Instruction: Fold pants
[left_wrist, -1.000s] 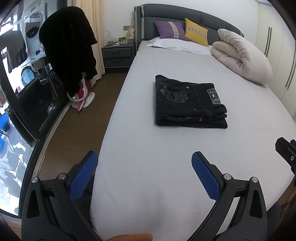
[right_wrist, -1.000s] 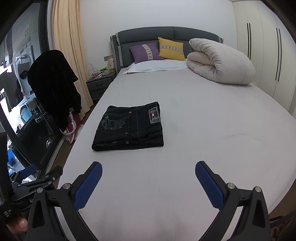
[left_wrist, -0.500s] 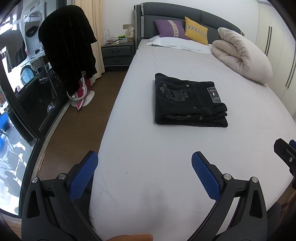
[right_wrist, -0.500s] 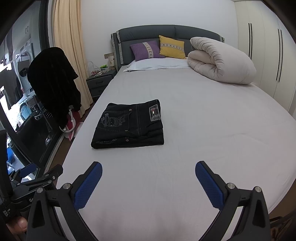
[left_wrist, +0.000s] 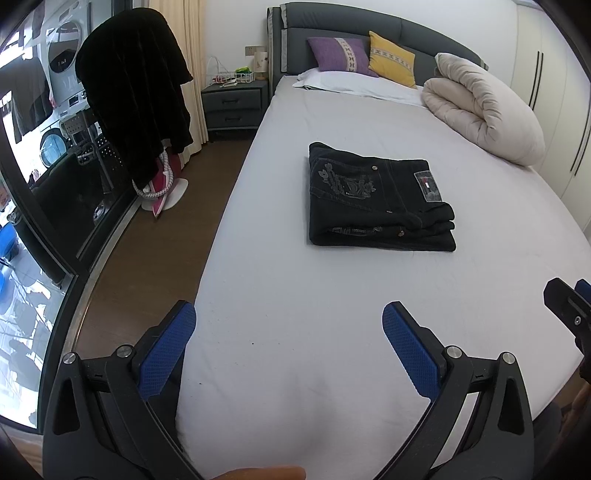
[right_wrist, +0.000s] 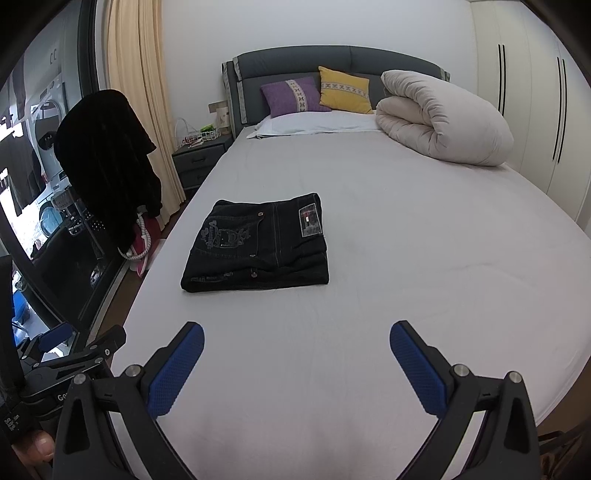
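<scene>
on the white sheet of the bed (left_wrist: 332, 369) lie the black jeans (left_wrist: 376, 199), folded into a compact rectangle, flat, with the stitched back pocket and the small label patch facing up and the stacked layers showing along the near edge. they sit toward the bed's left side, well apart from both tools.

left gripper (left_wrist: 288, 332) hovers over the foot of the bed near its left corner, blue-padded fingers (left_wrist: 166, 350) spread wide, nothing between them, only bare sheet. right gripper (right_wrist: 295, 350) hangs over the foot end too, its jaws just as far apart and empty, jeans (right_wrist: 258, 247) ahead and to its left. from the right wrist view the left gripper's black frame shows at the lower left edge, with a fingertip of the person just below it; from the left wrist view a corner of the right gripper pokes in at the far right.

up at the head of the bed: a grey headboard (right_wrist: 332, 66), a purple cushion (right_wrist: 291, 96) and a yellow cushion (right_wrist: 345, 90) side by side, a white pillow below them, and a rolled beige duvet (right_wrist: 443, 122) on the right side. left of the bed stands a grey nightstand (left_wrist: 232, 103), and nearer, a black garment (left_wrist: 136, 88) hangs beside the cream curtain.
</scene>
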